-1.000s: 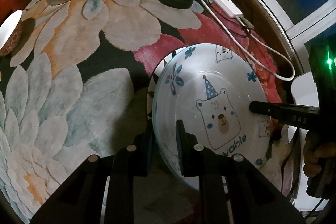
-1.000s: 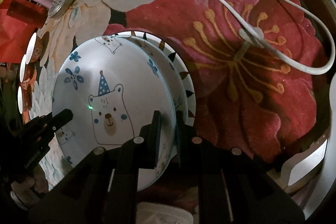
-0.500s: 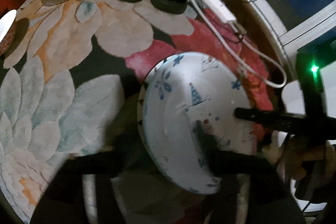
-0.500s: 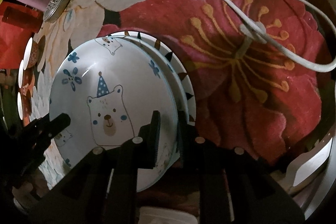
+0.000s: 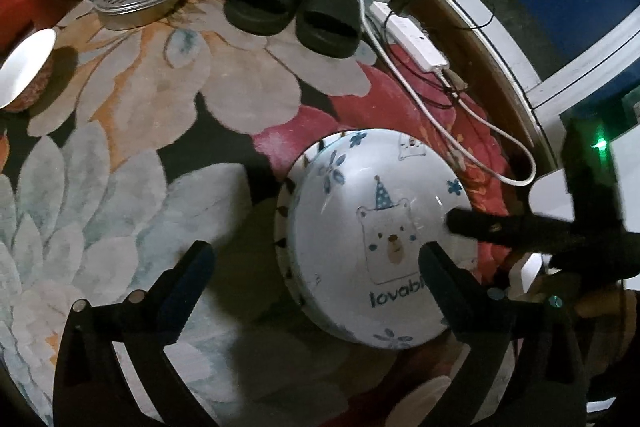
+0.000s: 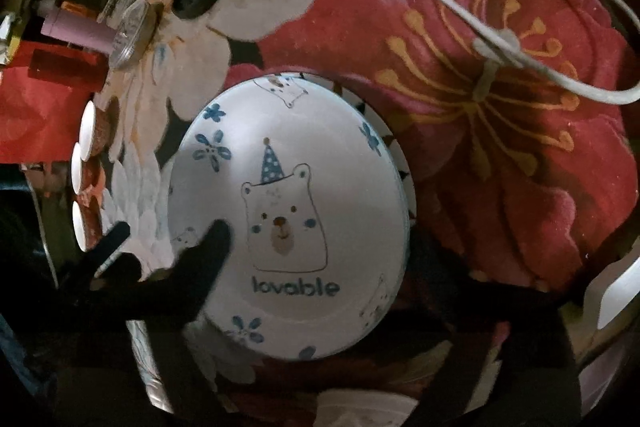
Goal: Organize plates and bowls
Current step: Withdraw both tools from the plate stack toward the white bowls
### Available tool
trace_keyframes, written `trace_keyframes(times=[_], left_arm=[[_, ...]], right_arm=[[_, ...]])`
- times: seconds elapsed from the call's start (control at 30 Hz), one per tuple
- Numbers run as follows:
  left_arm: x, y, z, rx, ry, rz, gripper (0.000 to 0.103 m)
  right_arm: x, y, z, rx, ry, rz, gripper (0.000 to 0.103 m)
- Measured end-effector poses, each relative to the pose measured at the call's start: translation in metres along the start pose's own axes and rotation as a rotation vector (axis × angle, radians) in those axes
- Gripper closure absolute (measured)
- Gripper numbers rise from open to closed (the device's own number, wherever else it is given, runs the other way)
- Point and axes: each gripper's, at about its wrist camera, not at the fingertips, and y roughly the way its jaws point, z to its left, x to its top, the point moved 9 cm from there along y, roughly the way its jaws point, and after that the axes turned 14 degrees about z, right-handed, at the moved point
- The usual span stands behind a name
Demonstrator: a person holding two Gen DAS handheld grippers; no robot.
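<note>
Dim overall, lit from above, strongest on the white bear plate between the spread left fingers. Soft glare streaks across the plate's glaze. Heavy shadow pooled on the rug just behind the plate's left rim and below the fingers. Black fisheye vignette at every corner, straight lines bowed near the edges. In the right wrist view, near-total darkness along the bottom, right fingers lost in it; dark shapes over the plate smeared and soft. A green indicator light flaring beyond the right-hand fingertip.
</note>
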Motion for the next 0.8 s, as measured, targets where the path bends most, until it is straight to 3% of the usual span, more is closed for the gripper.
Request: trace_keyframes(times=[0.23,0.53,0.8], left_arm=[[-0.005,-0.007,0.014,0.026,-0.018,-0.003,0.001],[-0.01,-0.022,0.035,0.054,-0.043,-0.018,0.001],[-0.017,-0.036,0.053,0.082,-0.061,-0.039,0.001]], right_arm=[[0.0,-0.008,0.01,-0.062,-0.044,-0.044,0.004],[-0.008,-0.026,0.018,-0.261,-0.128,-0.149,0.0],[-0.011,-0.033,0.044,-0.266,-0.161,-0.198,0.0]])
